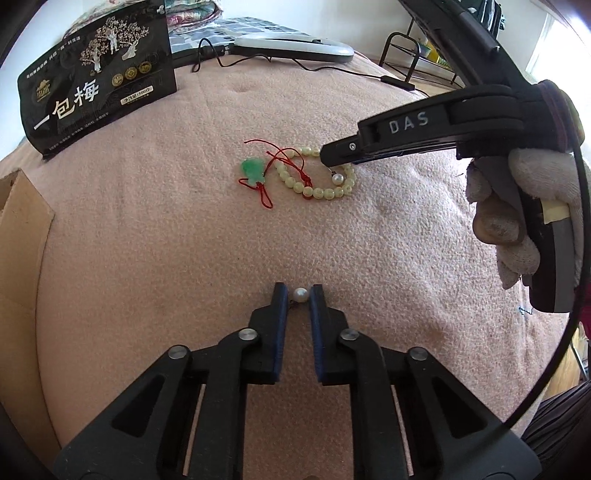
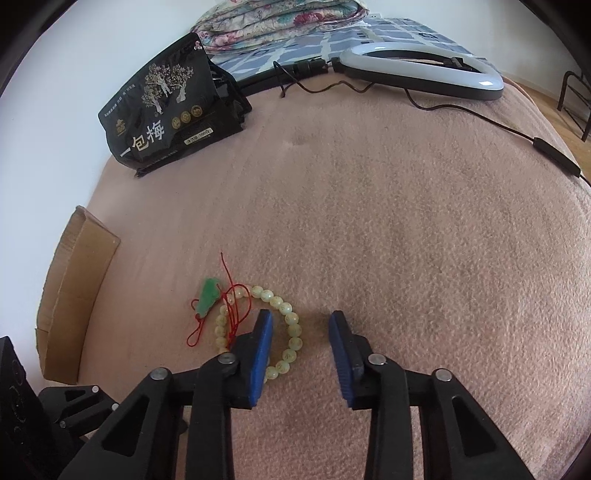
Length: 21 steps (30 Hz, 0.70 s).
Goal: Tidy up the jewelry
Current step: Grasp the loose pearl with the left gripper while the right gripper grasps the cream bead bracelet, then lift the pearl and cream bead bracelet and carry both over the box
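A pale yellow-green bead bracelet [image 1: 321, 184] lies on the pink blanket, with a green jade pendant [image 1: 252, 169] on red cord beside it. A pearl earring [image 1: 337, 178] lies inside the bracelet loop. My left gripper [image 1: 299, 295] is shut on a second pearl earring [image 1: 300, 294] at its fingertips. My right gripper [image 2: 301, 325] is open just above the bracelet [image 2: 286, 332]; its left finger [image 2: 264, 332] is over the loop. The pendant also shows in the right wrist view [image 2: 207, 295]. The right gripper shows in the left wrist view [image 1: 332, 157].
A black snack bag [image 1: 99, 74] stands at the back left. A ring light [image 2: 421, 70] with its cable [image 2: 480, 114] lies at the back. A cardboard box [image 2: 74, 295] stands at the left edge. Folded quilts [image 2: 280, 22] lie behind.
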Tool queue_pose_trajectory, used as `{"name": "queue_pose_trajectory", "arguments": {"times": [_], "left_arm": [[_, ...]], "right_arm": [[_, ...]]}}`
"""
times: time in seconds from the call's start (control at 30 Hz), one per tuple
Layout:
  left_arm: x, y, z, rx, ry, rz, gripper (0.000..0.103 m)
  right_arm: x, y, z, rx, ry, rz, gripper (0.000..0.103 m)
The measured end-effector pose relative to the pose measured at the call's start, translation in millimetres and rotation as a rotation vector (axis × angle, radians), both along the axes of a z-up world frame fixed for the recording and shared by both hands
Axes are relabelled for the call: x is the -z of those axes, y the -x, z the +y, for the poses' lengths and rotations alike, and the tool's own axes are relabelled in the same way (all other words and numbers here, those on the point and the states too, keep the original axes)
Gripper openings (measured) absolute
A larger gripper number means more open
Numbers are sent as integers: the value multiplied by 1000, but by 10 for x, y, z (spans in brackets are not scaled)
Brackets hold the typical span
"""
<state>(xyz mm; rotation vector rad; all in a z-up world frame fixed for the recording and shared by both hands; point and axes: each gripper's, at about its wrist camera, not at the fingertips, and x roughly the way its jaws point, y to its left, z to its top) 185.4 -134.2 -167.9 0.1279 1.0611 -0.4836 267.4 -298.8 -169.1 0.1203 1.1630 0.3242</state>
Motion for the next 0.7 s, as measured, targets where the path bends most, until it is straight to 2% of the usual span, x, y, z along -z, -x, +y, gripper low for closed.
{"name": "queue_pose_trajectory", "arguments": {"times": [0.1, 0.13, 0.33, 0.7], "left_arm": [[0, -8, 2, -4, -3, -4, 7], [-1, -11, 3, -4, -4, -5, 7], [-33, -1, 21, -12, -7, -15, 6], [-265, 31, 192, -57, 30, -59, 6]], "right_arm": [[2, 14, 27, -10, 20, -14, 14], [-1, 23, 47, -17, 23, -18, 8], [-89, 85, 153, -49, 42, -56, 5], [-491, 258, 293, -68, 39, -168, 5]]}}
